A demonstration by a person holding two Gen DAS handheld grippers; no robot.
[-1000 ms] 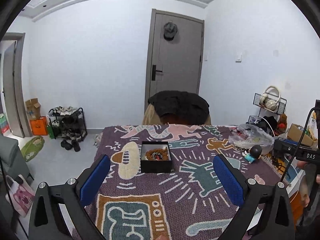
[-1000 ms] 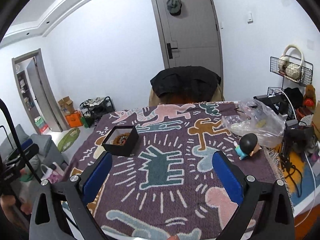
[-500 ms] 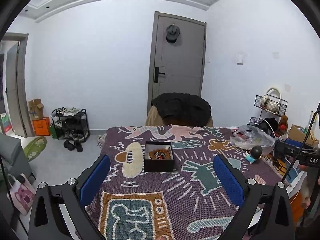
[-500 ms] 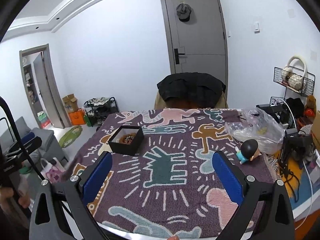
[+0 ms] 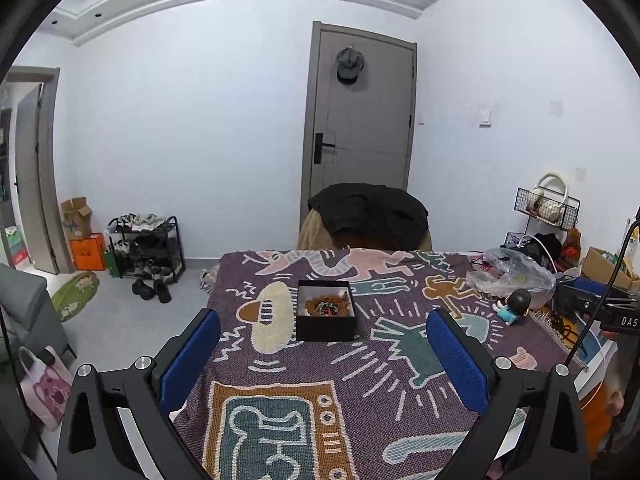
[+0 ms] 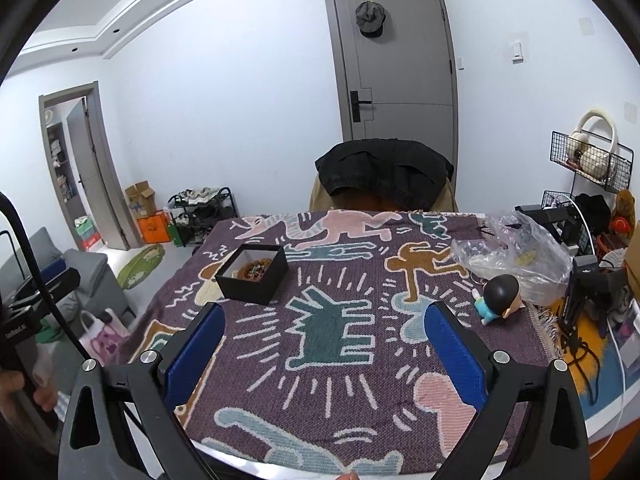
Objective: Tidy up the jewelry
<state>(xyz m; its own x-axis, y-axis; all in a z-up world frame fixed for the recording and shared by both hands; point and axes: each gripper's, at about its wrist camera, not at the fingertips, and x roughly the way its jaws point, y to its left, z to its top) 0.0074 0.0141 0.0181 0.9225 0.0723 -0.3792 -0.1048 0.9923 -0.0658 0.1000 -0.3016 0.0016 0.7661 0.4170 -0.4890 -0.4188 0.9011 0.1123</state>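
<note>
A black box (image 5: 326, 316) sat open on the blanket-covered counter (image 5: 360, 380), well ahead of both grippers and just left of the green figure (image 6: 332, 328) woven into the blanket. Inside it lay a small tangled heap of jewelry (image 5: 326, 306), brownish beads with a few dark and red bits; the separate pieces were too small to tell apart.

The left gripper (image 5: 324, 352) hung above the near part of the counter with its fingers (image 5: 190, 354) spread wide and nothing between them. The right gripper (image 6: 324, 344) was likewise wide apart and empty, the box off to its left.

The jewelry looked light, limp and likely to snag: strands would probably drape and drag neighbours along if lifted from the heap. A pinch on one loop at the top of the pile, taken slowly, seemed the safest hold. The box looked stiff and light, so it could slide on the cloth when pulled at; its walls offered a firm edge for the other fingers to steady. A doll (image 6: 498, 298) and a plastic bag (image 6: 516, 256) lay well right of the box, out of the way.
</note>
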